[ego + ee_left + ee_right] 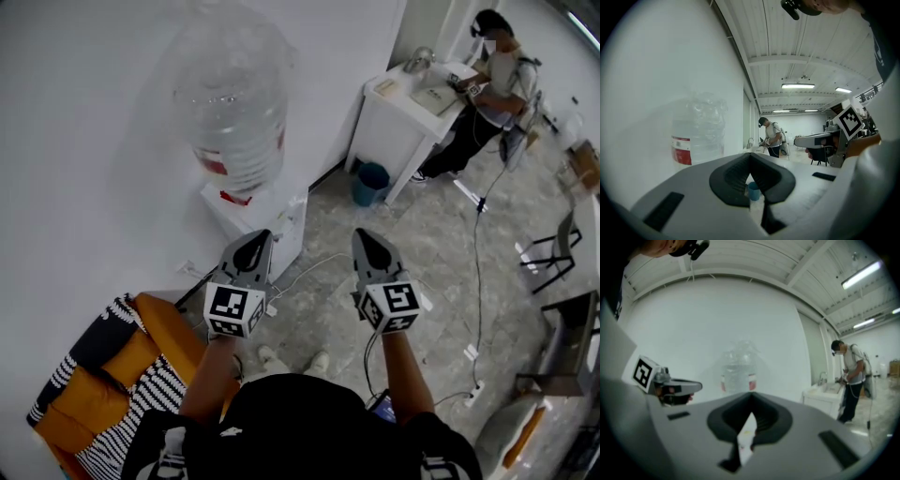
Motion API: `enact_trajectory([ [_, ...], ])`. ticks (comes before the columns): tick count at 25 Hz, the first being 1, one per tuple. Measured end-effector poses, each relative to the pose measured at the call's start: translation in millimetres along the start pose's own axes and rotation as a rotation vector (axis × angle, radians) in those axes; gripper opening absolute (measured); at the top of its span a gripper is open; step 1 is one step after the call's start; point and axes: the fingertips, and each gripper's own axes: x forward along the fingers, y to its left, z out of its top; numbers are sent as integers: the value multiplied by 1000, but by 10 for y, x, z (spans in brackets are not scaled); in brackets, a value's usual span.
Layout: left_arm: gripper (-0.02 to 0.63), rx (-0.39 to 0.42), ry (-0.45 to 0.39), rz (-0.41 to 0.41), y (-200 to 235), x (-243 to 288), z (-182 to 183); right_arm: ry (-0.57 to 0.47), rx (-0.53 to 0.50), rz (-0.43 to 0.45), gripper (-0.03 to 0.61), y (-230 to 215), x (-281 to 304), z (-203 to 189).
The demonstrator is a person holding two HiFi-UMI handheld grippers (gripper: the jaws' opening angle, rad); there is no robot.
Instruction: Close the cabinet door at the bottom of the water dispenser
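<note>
Both grippers are held level with jaws pressed together and nothing between them: the left gripper (261, 236) (750, 154) is aimed near the dispenser (255, 211) at 11 o'clock, the right gripper (751, 397) (364, 234) beside it at 12. The door sits at the dispenser's foot, below the bottle (230, 103), and is masked from above, so whether it stands open cannot be told. Since both grippers are carried at bottle height, a long stoop is likely needed. A blind push could be landed on the body instead of the door, and the bottle rocked. With shut jaws only a narrow tip is offered, which could be slid off the door's edge. The cable (309, 267) at 12 o'clock of the feet could be caught, or the chair (159, 347) at 8 o'clock knocked.
</note>
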Motion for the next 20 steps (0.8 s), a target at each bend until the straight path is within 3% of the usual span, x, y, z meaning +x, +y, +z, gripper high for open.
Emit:
enact_trajectory([
  [20, 8, 47, -48, 22, -154, -261, 298, -74, -4, 28, 34, 174, -238, 235],
])
